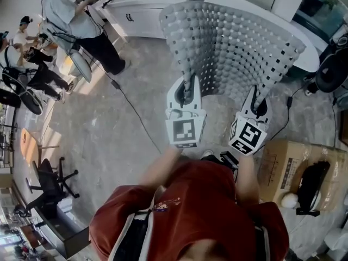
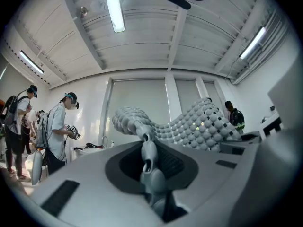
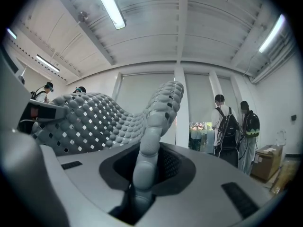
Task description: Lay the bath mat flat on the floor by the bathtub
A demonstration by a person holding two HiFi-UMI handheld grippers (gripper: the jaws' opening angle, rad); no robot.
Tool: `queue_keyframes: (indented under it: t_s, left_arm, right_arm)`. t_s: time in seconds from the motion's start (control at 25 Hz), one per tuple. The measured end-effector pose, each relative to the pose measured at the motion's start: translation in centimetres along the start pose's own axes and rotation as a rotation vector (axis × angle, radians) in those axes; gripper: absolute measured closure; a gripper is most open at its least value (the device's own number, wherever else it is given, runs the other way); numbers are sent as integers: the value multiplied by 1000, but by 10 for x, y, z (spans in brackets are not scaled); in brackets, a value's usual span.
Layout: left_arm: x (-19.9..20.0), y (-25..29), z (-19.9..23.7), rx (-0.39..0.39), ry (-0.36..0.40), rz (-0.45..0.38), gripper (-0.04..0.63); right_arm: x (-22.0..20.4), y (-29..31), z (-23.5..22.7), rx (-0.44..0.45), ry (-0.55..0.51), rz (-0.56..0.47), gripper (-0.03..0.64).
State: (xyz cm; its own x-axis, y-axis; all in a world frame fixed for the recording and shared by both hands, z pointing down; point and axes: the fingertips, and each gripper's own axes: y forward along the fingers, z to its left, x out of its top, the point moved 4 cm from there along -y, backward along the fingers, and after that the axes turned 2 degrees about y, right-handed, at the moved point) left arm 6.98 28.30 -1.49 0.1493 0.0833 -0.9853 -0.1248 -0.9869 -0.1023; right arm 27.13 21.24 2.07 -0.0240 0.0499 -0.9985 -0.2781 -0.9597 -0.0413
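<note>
One grey perforated rubber bath mat [image 1: 234, 48]: held upright, off grey stone floor [image 1: 109, 124], before white bathtub [image 1: 307, 58]. Two grippers: left gripper [image 1: 187, 93], right gripper [image 1: 260, 105], jaws narrow, each clamping mat's lower edge. Open floor left; one brown cardboard box [image 1: 277, 162] right.

The grey, bobbled, perforated bath mat [image 1: 234, 42] is held upright in the air, bowed.

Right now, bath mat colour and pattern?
The bath mat is light grey, bumps in a grid with small holes; head view shows it best.
</note>
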Motion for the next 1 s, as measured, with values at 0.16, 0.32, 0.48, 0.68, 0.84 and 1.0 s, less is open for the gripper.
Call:
queue_keyframes:
  t_s: [0.16, 0.32, 0.48, 0.68, 0.84, 1.0]
  left_arm:
    - [-6, 5, -21, 18, -1, 17, 540]
    - [-12, 16, -14, 24, -4, 41, 540]
    - [-20, 29, -2, 28, -19, 49, 540]
    - [-32, 52, 21, 11, -43, 52, 540]
    - [-40, 77, 53, -8, -57, 51, 540]
    - [-48, 103, 81, -33, -60, 60, 540]
  right_arm:
    - [-9, 6, -19, 30, 10, 11, 538]
    - [-14, 22, -10, 49, 12, 28, 538]
    - [-18, 36, 2, 58, 4, 40, 538]
    - [-22, 57, 22, 41, -2, 51, 538]
    - [-22, 82, 50, 19, -3, 58, 537]
    - [-23, 107, 75, -6, -1, 76, 538]
